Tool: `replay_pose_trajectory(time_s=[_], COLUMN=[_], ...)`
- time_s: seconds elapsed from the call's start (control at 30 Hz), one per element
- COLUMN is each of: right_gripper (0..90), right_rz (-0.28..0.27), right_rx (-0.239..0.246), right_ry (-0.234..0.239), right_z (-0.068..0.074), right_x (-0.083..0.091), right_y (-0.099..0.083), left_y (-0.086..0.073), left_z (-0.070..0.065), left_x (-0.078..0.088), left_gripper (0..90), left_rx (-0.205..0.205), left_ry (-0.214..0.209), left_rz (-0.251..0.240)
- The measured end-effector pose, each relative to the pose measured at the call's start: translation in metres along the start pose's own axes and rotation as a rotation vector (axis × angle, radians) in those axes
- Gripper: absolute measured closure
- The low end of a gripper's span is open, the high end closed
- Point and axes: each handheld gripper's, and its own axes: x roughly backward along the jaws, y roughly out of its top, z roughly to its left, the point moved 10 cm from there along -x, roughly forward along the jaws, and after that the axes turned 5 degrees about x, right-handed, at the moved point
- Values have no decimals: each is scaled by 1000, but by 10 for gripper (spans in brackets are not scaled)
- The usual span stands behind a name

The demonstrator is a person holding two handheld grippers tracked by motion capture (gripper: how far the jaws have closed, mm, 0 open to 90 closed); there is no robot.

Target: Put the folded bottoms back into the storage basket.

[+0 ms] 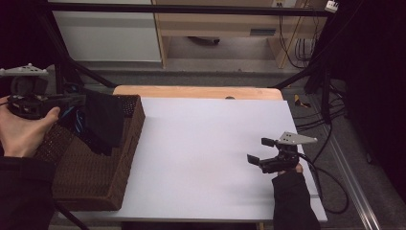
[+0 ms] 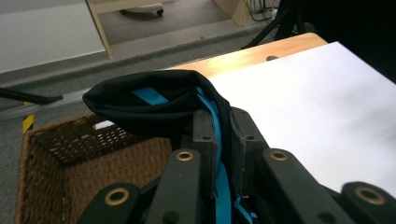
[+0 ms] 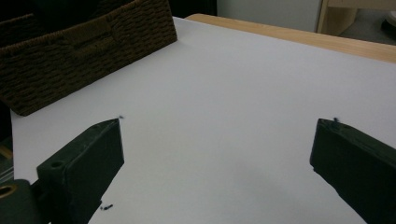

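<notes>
Soft matt black cloth with glossy blue trim sits between matt plastic fingers; below them, a rough woven wicker basket.

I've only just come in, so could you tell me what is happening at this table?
A person holds a claw in each hand. The left claw is shut on a black cloth with blue trim, holding it above the brown wicker basket at the table's left edge. The right claw rests open over the white table surface, holding nothing.
</notes>
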Motion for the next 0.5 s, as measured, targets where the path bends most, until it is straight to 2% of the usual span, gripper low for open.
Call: replay_pose_trajectory(time_s=[0.5], right_gripper=[30], right_rz=[6], right_rx=[3], right_ry=[-1], right_z=[0], right_x=[-1], right_y=[-1], left_y=[-27], left_z=[21], left_x=[-16], left_gripper=[820], left_rx=[-6], left_ry=[31], left_rz=[59])
